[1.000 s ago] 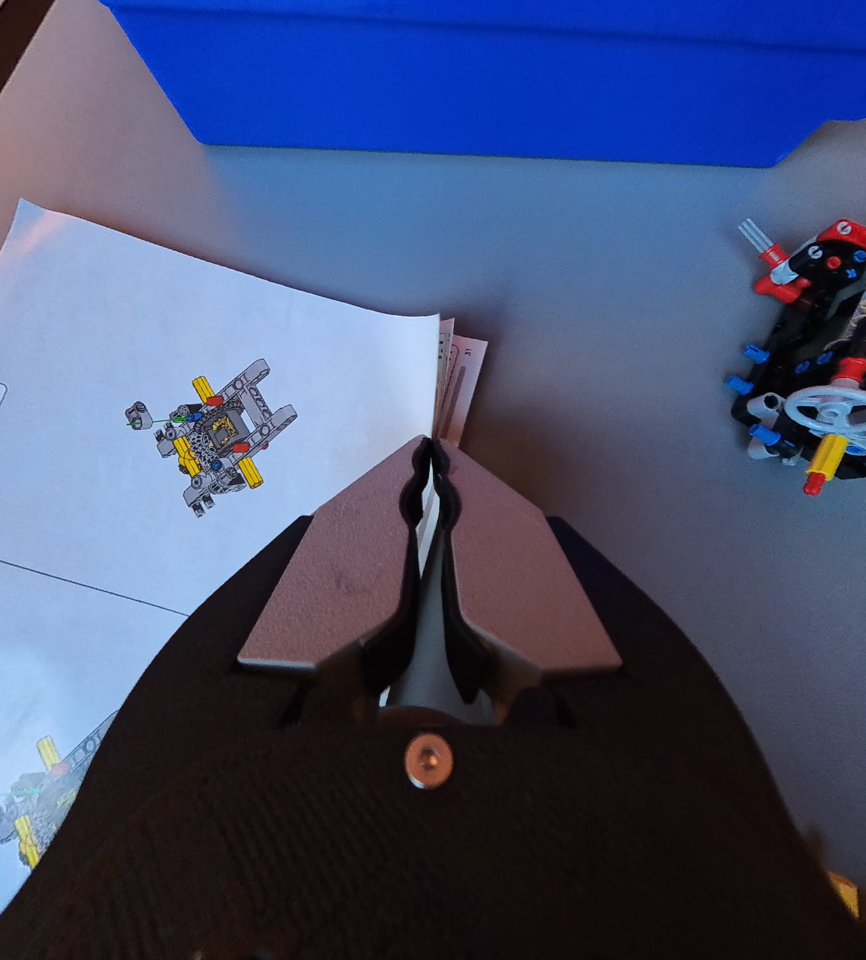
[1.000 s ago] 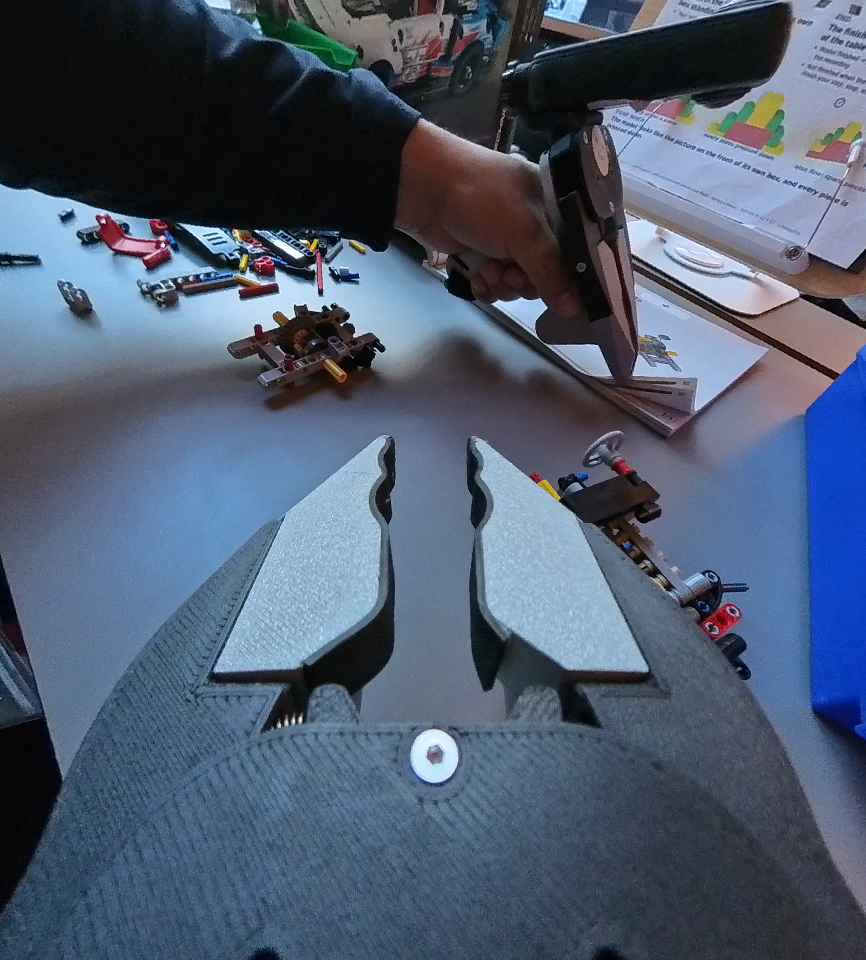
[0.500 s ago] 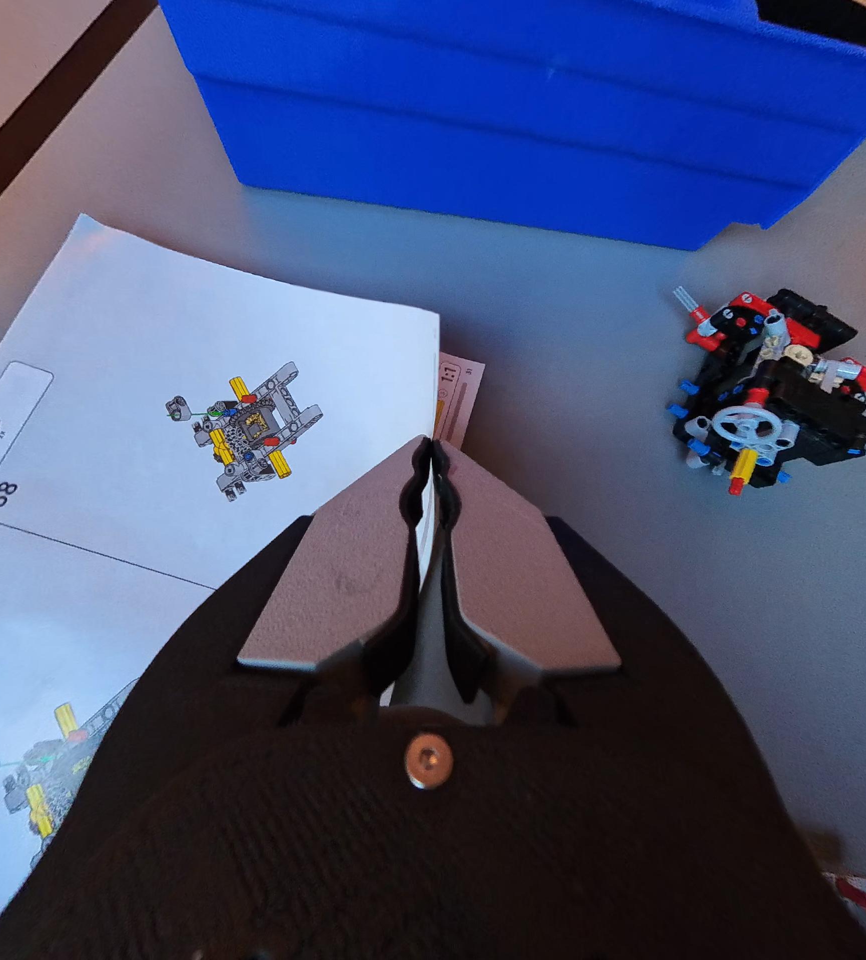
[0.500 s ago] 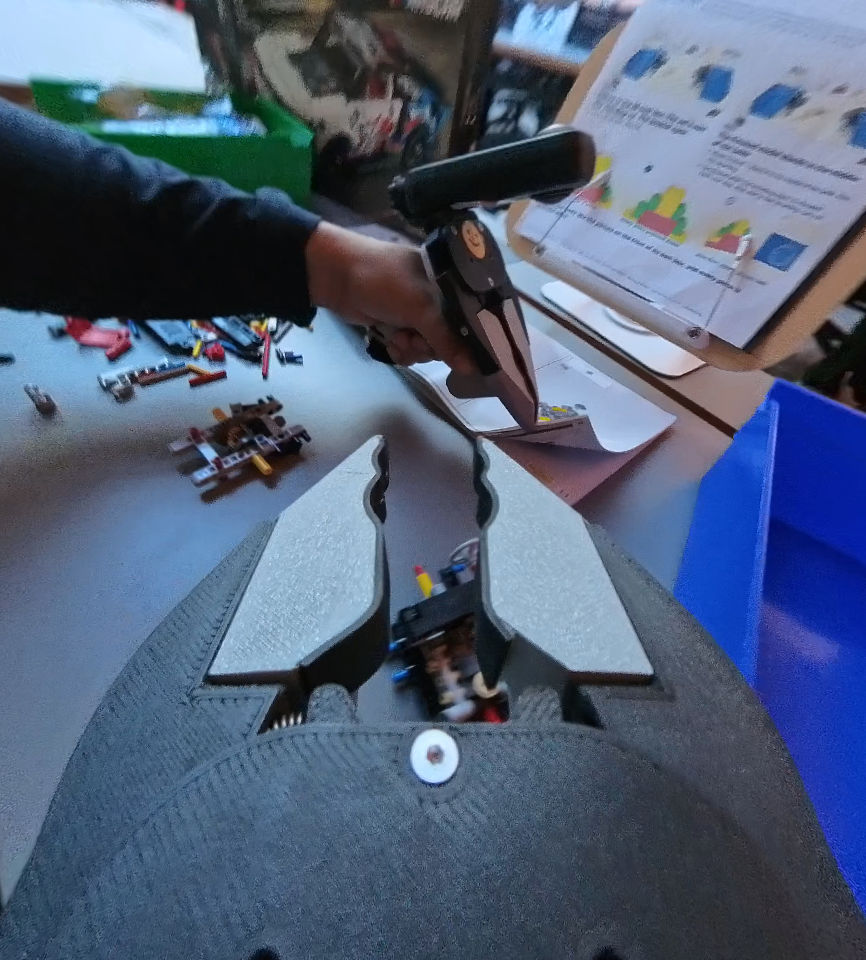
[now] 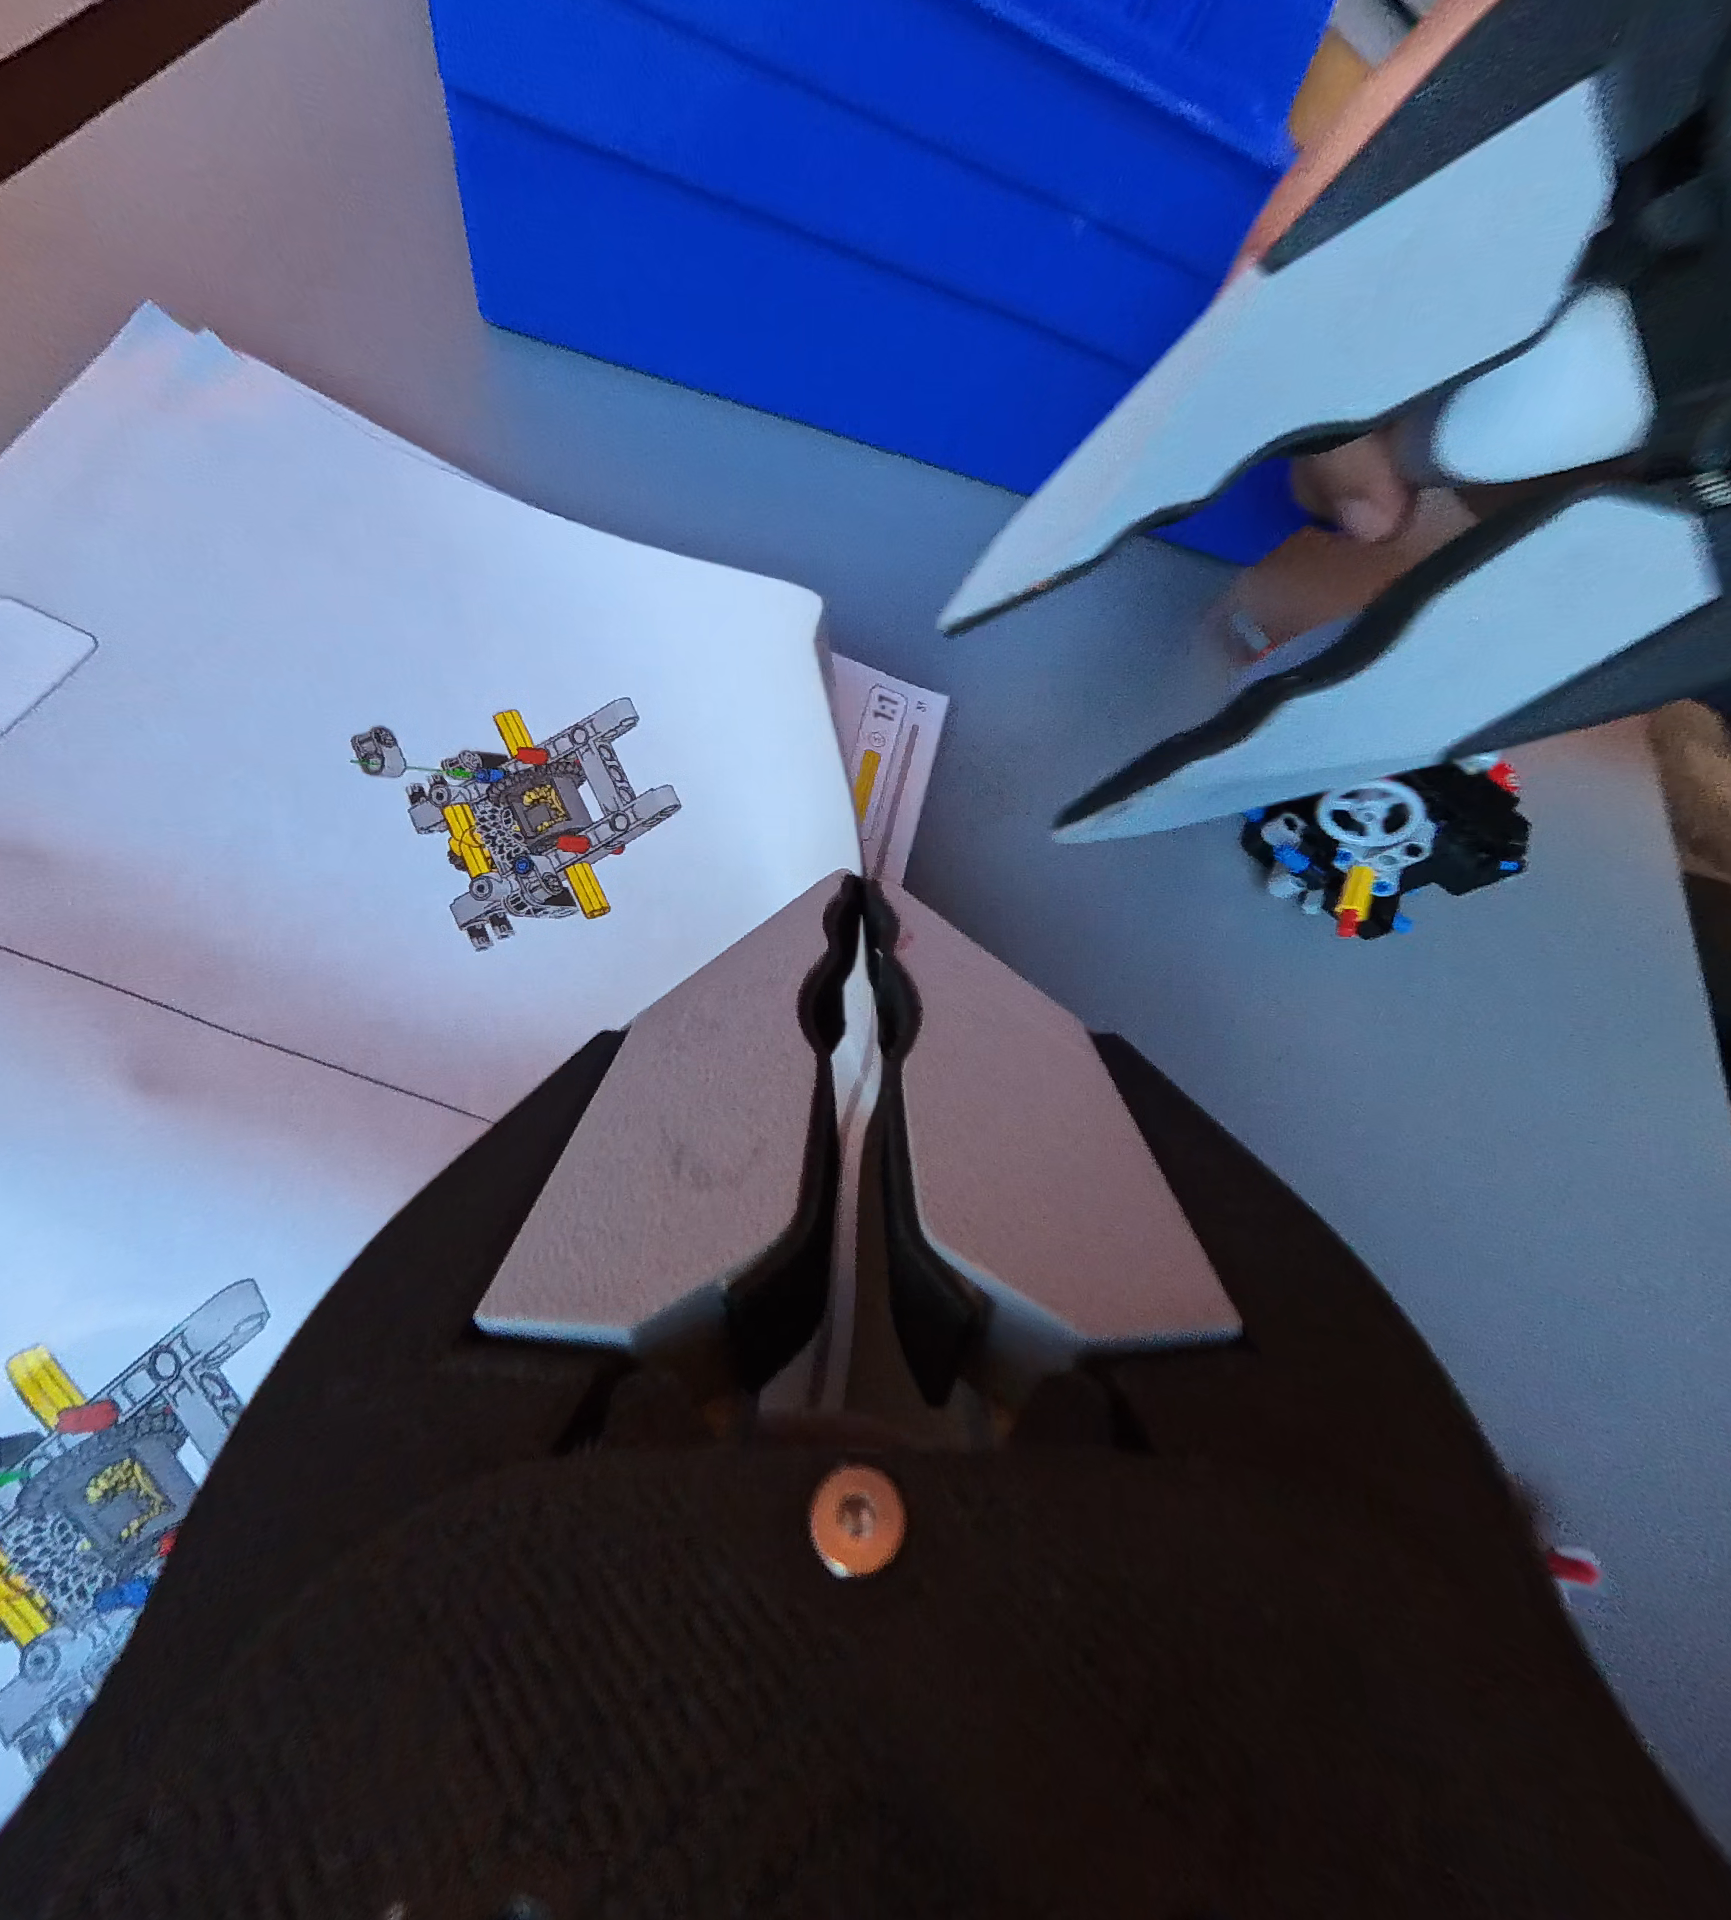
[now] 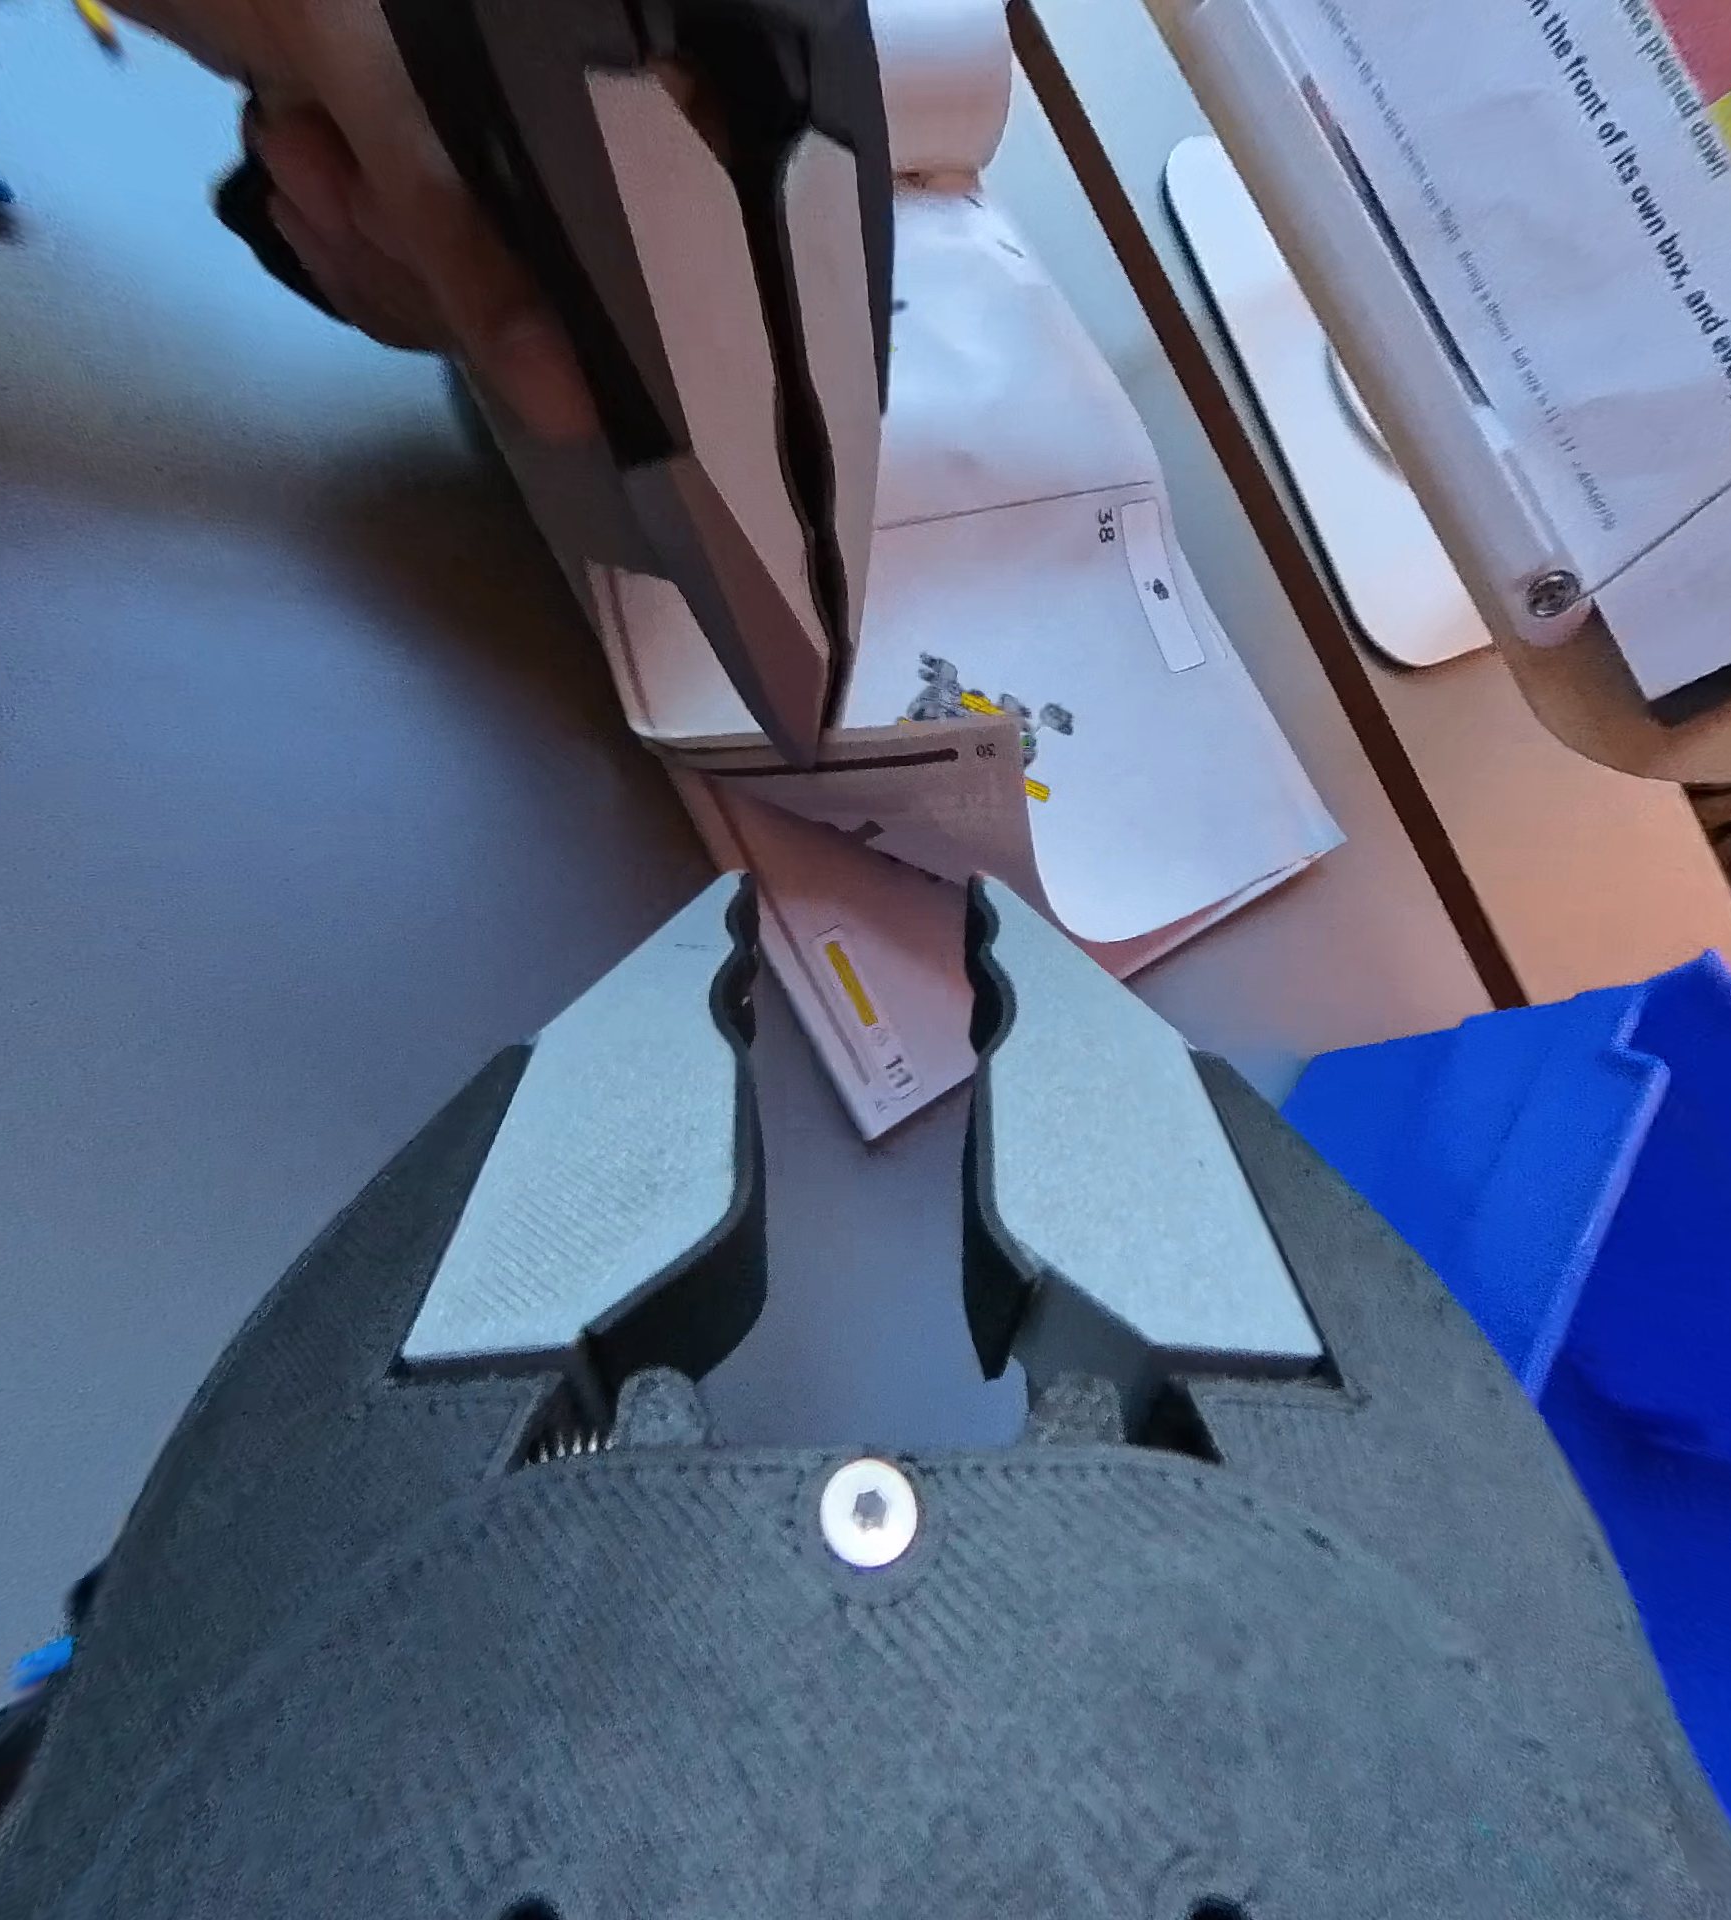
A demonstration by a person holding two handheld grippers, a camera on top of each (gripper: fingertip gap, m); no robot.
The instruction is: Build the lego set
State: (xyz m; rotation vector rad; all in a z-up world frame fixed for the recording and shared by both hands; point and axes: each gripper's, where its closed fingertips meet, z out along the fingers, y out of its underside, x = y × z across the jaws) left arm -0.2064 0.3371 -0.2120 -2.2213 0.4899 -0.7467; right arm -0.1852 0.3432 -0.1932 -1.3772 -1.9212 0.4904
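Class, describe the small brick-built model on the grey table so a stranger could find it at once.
Start at the big blue bin. On the grey table before it, right of the open instruction booklet, sits the model: mostly black, uniquely topped by a white spoked wheel.

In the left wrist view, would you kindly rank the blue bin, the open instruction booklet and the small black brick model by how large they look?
1. Open instruction booklet, nearest the camera, so unsure against the bin.
2. Blue bin, partly cut off.
3. Black brick model, clearly smallest.

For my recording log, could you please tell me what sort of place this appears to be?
Probably a toy-brick building workstation: a grey table bearing an open instruction booklet, a partly built black model, a blue bin, and a propped instruction sheet.
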